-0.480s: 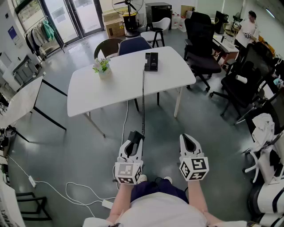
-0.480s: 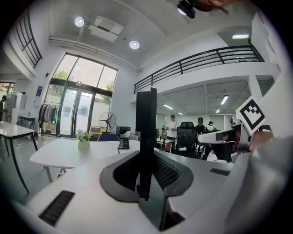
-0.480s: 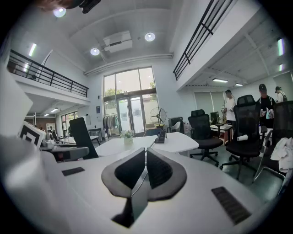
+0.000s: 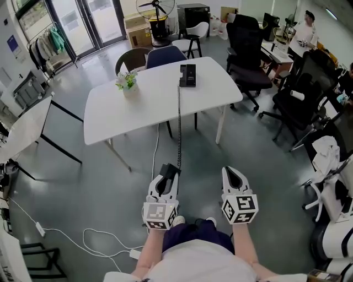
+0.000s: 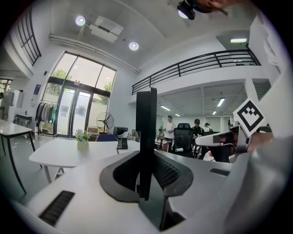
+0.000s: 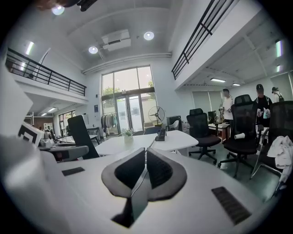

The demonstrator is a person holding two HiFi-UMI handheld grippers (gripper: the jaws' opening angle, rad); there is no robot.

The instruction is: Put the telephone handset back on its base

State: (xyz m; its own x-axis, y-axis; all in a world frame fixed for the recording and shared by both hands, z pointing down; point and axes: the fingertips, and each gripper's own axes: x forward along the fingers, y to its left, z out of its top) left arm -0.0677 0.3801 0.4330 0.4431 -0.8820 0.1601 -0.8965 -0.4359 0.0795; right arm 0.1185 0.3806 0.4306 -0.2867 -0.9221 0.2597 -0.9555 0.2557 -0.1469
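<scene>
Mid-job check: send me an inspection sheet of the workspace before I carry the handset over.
Surface: white table, ahead of the person.
Job's things: base near the table's far edge; handset off the base, away from the table.
Clutter: potted plant on the table.
Grippers: left gripper shut on the handset; right gripper shut, empty.
Cables: coiled cord runs from base over the near edge to handset; white cable loose on the floor at left.
Surroundings: office chairs, fan, second table, person at far desks.
</scene>
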